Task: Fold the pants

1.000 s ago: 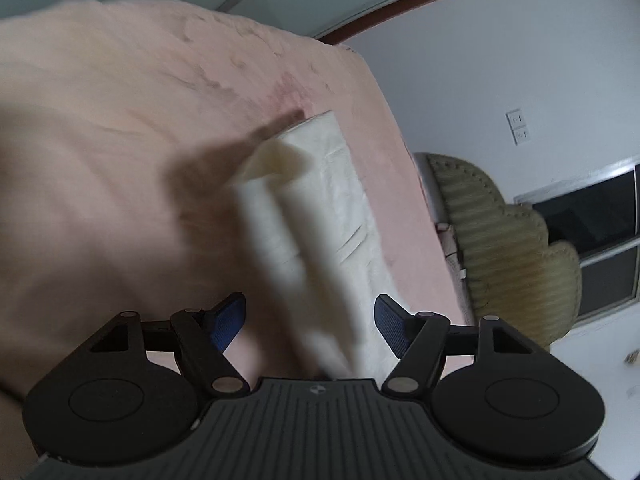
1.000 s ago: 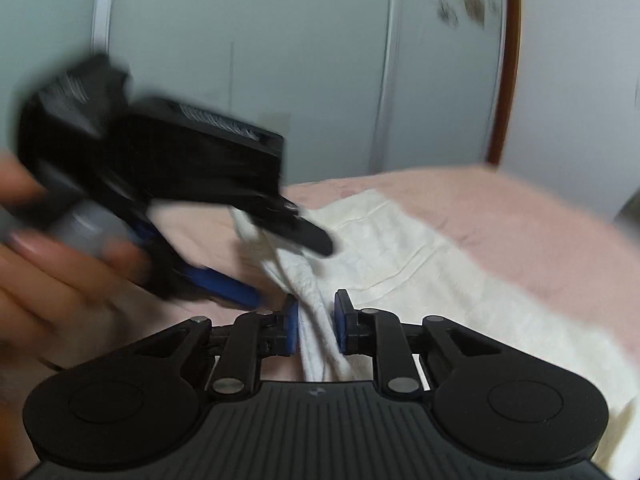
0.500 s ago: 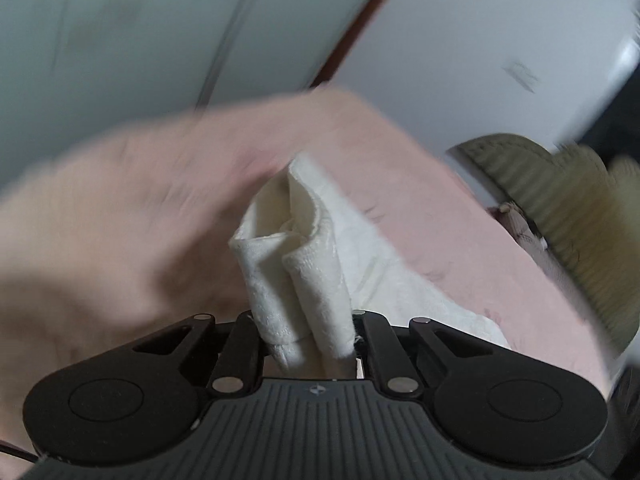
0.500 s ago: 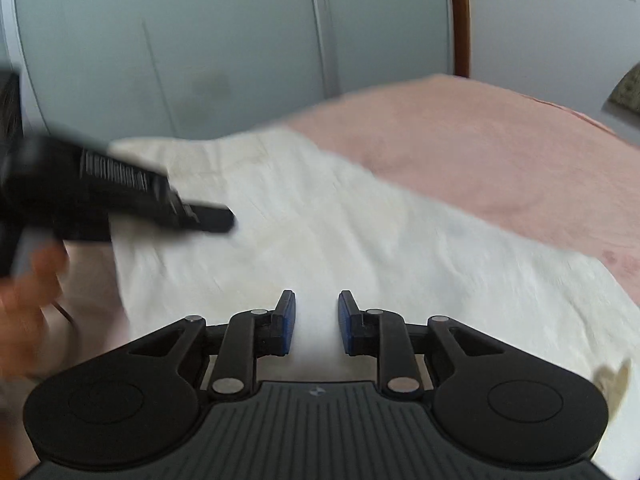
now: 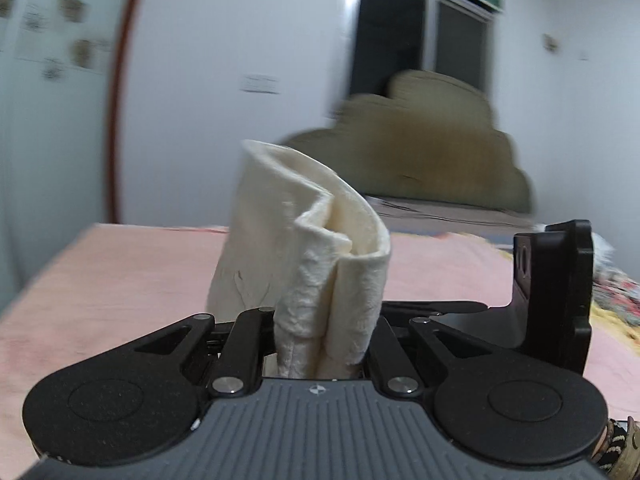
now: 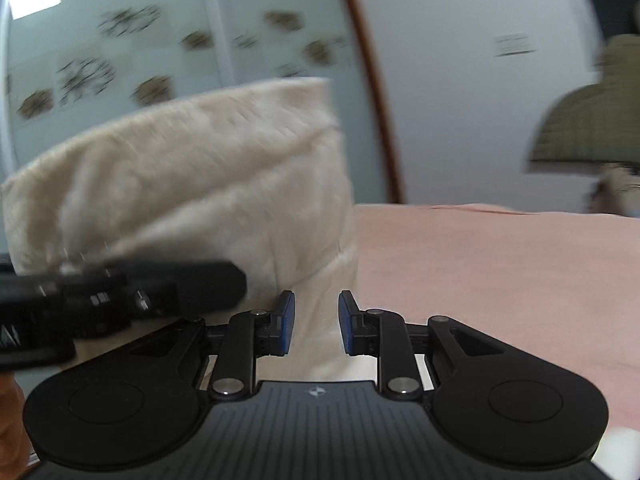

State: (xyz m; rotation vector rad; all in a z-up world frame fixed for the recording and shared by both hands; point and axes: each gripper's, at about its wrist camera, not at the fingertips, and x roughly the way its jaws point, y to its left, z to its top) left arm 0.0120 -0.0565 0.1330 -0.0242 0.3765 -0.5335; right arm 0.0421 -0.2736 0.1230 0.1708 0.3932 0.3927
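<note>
Item one, my left gripper (image 5: 320, 332): jaws drawn in tight on a bunched fold of the cream pants (image 5: 316, 248), the cloth rising in a curled, doubled-over roll from between the fingers and standing above the pink bedcover (image 5: 120, 280). Item two, my right gripper (image 6: 314, 322): jaws narrow, the blue pads (image 6: 286, 322) standing a little apart; a strip of the same pants (image 6: 192, 176) runs down through the gap, and I cannot tell whether the pads actually press on it. Item three, the pants themselves: lifted clear of the bed at the near end, hanging as a broad blurred sheet to the left in the right wrist view, with the black body of my left gripper (image 6: 120, 296) crossing in front of their lower edge. In the left wrist view a black part of my right gripper (image 5: 560, 292) stands at the right, just beside my left one. Item four, the bedcover (image 6: 500, 264): pink, stretching far and right of the cloth. Item five, surroundings: an olive scalloped headboard (image 5: 420, 152) at the far end of the bed, a dark window (image 5: 420, 32) above it, a white wall (image 5: 224, 40) with a small plate on it, and a brown trim strip (image 6: 372, 92) beside pale patterned panels (image 6: 120, 40).
</note>
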